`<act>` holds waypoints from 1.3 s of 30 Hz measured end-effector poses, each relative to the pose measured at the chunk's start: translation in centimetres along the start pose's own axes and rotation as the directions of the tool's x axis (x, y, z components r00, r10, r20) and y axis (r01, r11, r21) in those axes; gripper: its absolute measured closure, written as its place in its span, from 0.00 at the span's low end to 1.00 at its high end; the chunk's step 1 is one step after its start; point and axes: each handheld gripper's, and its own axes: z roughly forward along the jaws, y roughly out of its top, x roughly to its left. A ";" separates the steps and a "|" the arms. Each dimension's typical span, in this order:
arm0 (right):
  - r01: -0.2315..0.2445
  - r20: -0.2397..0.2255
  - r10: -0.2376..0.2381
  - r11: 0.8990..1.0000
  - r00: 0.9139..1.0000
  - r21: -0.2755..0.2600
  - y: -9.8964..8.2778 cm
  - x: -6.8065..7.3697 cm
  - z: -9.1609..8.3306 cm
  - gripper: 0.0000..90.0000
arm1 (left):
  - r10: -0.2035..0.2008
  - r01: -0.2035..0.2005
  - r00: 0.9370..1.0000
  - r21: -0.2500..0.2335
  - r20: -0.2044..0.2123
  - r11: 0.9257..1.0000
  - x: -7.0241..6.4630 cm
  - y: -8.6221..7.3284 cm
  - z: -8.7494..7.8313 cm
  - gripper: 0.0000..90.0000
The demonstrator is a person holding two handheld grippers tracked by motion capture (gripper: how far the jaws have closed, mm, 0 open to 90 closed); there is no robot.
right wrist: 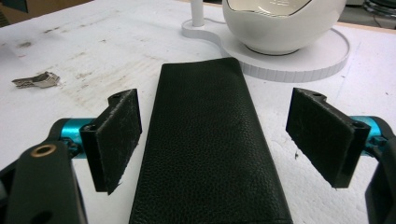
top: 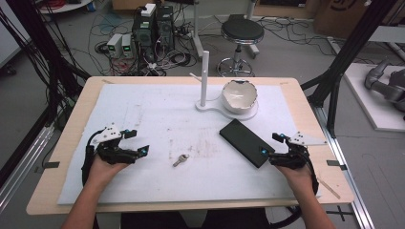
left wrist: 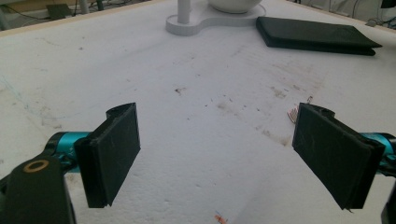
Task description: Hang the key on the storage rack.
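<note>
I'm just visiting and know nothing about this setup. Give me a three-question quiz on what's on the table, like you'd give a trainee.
1. True or false: the right tongs are clamped on the black wallet.
2. Which thing lies nearest the left tongs? A) the key B) the white bowl C) the white post
3. Fill in: the white bowl sits on a white ____.

Key
1. False. Both pads stand apart from the wallet, which lies flat between them in the right gripper view.
2. A. The key lies on the white mat just beside those open tongs.
3. Stand: a flat base that also carries the upright post.
</note>
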 end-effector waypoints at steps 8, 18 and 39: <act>-0.005 -0.018 0.005 1.000 1.000 -0.011 0.0 0.0 0.0 0.20 | 0.007 -0.007 1.000 -0.001 -0.005 1.000 0.0 0.1 -0.2 0.17; -0.023 -0.074 0.020 0.999 0.997 -0.030 0.7 0.4 0.2 0.20 | 0.005 -0.005 1.000 0.000 -0.018 1.000 0.1 0.0 -0.8 0.17; 0.248 -0.317 -0.188 0.955 0.930 0.163 7.0 12.3 12.1 0.33 | -0.029 0.028 0.999 -0.035 -0.030 0.999 0.5 -0.3 -2.2 0.17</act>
